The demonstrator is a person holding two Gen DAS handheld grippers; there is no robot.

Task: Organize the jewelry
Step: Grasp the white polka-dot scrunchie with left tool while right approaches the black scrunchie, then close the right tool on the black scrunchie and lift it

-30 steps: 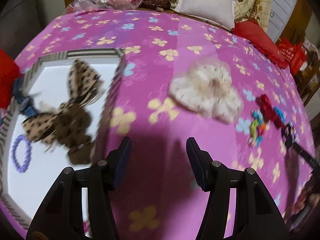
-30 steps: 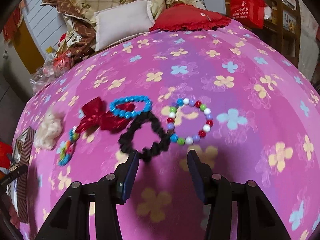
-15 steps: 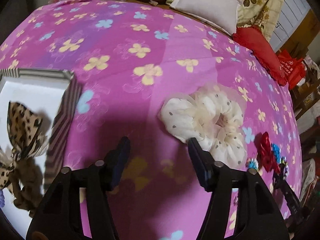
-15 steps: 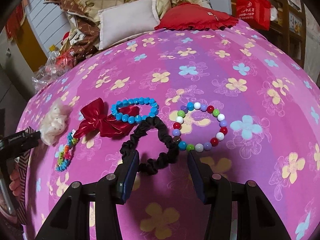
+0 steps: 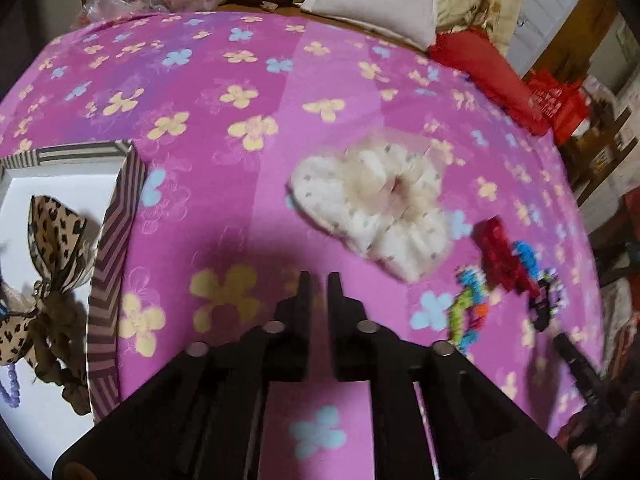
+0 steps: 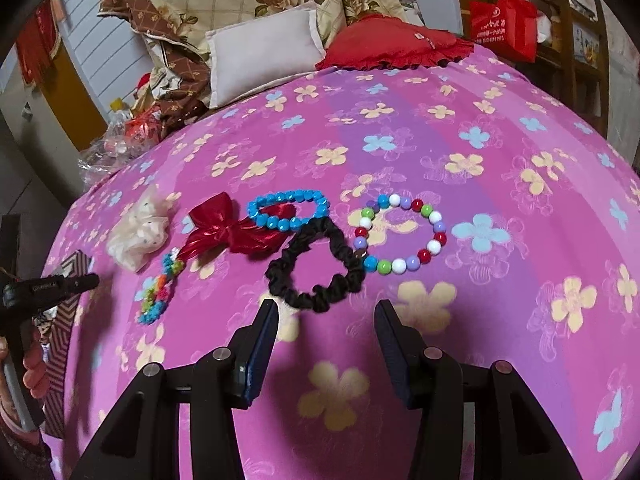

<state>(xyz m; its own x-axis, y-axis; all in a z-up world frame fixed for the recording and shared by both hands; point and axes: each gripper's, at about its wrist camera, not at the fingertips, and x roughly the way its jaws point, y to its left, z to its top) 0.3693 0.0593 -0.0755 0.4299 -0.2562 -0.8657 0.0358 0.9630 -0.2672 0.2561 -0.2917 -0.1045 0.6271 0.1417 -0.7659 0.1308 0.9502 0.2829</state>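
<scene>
On the bed's pink flowered cover, you are working partway through the sorting. At the left edge, the striped box is already holding a leopard-print bow, a brown scrunchie and a small purple bead loop.

Your left tongs are hanging over bare cover, clenched nearly together and grasping nothing. The cream dotted scrunchie is lying just ahead and to their right, untouched and well apart from the box.

Your right tongs are spread wide and empty, pointing at the black scrunchie just beyond their tips. Near it, five more pieces are waiting on the cover: a red bow, a blue bead bracelet overlapping that bow, a multicolour bead bracelet touching the black scrunchie, a small rainbow band, and the cream scrunchie farther left.

So roughly a third seems to be boxed, and six pieces are remaining outside.
</scene>
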